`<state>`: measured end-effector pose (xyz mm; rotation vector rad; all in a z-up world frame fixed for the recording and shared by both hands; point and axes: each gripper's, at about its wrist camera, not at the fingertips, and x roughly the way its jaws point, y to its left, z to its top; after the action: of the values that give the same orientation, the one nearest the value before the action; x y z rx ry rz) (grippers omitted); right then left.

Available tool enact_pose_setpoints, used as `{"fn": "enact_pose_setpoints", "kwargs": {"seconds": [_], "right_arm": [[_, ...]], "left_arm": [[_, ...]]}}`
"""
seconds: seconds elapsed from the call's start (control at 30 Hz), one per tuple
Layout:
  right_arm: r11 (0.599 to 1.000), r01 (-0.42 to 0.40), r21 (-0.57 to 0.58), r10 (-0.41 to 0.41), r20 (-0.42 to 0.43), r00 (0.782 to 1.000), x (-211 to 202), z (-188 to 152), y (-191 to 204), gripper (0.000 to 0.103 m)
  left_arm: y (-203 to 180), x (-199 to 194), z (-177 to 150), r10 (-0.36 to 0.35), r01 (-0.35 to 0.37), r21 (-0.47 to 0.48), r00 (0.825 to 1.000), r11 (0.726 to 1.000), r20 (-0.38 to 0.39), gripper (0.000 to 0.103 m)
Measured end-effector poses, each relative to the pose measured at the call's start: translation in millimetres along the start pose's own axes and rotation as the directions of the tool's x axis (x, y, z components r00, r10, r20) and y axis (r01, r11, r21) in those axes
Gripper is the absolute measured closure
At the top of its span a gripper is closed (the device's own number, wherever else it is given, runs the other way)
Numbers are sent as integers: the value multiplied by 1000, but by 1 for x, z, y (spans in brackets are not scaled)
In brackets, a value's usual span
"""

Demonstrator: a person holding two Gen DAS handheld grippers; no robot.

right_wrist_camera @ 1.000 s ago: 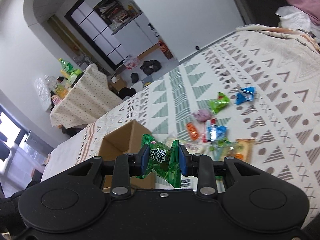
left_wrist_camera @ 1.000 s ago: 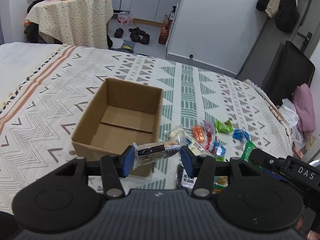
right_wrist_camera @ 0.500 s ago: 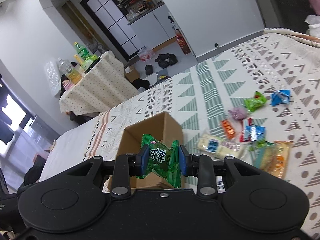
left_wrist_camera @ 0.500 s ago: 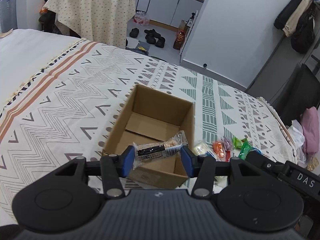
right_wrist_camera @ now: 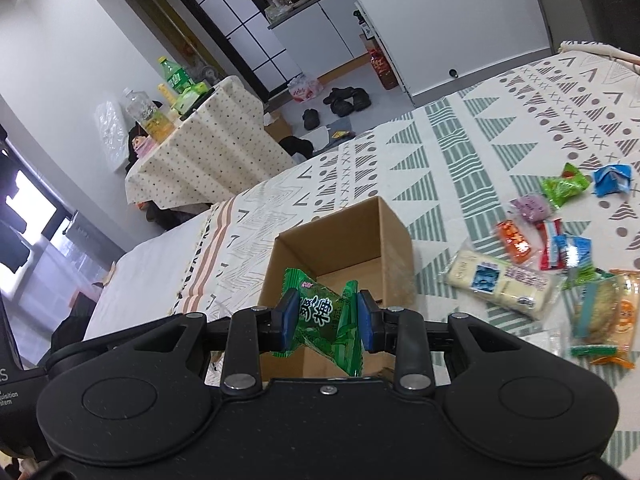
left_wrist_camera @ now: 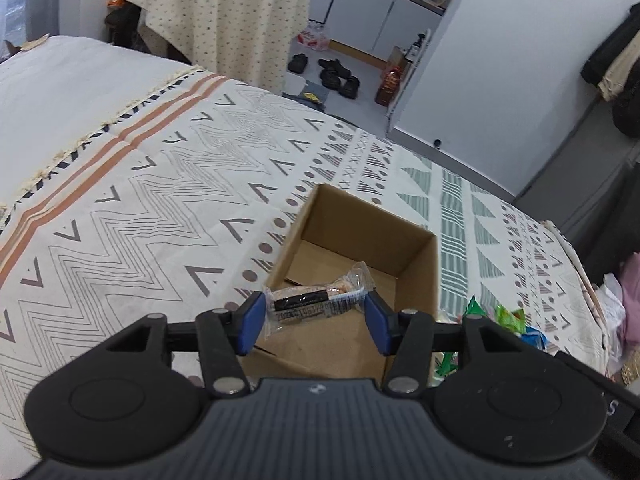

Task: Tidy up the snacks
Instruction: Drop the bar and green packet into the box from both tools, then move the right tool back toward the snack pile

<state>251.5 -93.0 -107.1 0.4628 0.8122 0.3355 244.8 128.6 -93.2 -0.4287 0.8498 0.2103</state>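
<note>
An open cardboard box (left_wrist_camera: 416,268) (right_wrist_camera: 394,240) stands on the patterned bedspread, empty inside. My left gripper (left_wrist_camera: 316,312) is shut on a clear-wrapped snack bar (left_wrist_camera: 320,300) with a black label and holds it over the box's near edge. My right gripper (right_wrist_camera: 326,316) is shut on a green wrapped candy (right_wrist_camera: 320,316) and holds it above the box's near side. Several loose snacks (right_wrist_camera: 556,248) lie on the bedspread to the right of the box, among them a pale wafer pack (right_wrist_camera: 498,282).
A table with a dotted cloth (left_wrist_camera: 224,12) (right_wrist_camera: 200,148) stands beyond the bed's far edge, with bottles on it. Shoes (left_wrist_camera: 332,74) lie on the floor. The bedspread (left_wrist_camera: 140,208) left of the box is bare.
Both grippers have moved left and forward with their snacks, from beside the loose pile to over the box. The box now sits directly under them.
</note>
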Motion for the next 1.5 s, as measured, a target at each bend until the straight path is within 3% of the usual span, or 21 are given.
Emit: {"fn": "enact_pose_setpoints", "kwargs": {"seconds": [0.2,0.37,0.47,0.6,0.87,0.93,1.13,1.37,1.5], "right_arm": [[1000,1,4,-1,-18,1000,18,-2,5,72],[1000,-8,15,8,-27,1000,26,-3,8,71],[1000,-5,9,5,-19,1000,27,-2,11,64],[1000,4,28,-4,-5,1000,19,-2,3,45],[998,50,27,-50,15,999,-12,-8,-20,31],[998,62,16,-63,25,998,-22,-10,-26,22],[995,101,-3,-101,35,994,-47,-11,-46,19],[995,100,-13,-99,58,993,-74,-6,-61,11],[995,96,-21,-95,64,993,-89,-4,-70,8]], "left_arm": [[12,-3,2,1,-1,-24,1000,1000,0,39],[18,-8,1,13,-13,-45,1000,999,-6,35],[17,-10,-3,27,-28,-42,999,999,-19,30],[14,-11,-11,39,-40,-28,998,999,-42,24],[0,-16,-28,69,-69,11,994,998,-80,17],[-6,-18,-32,70,-69,23,994,997,-84,15],[-24,-25,-44,76,-73,46,994,996,-79,11],[-45,-40,-54,61,-58,59,996,997,-59,0],[-58,-49,-58,47,-44,73,998,996,-40,0]]}}
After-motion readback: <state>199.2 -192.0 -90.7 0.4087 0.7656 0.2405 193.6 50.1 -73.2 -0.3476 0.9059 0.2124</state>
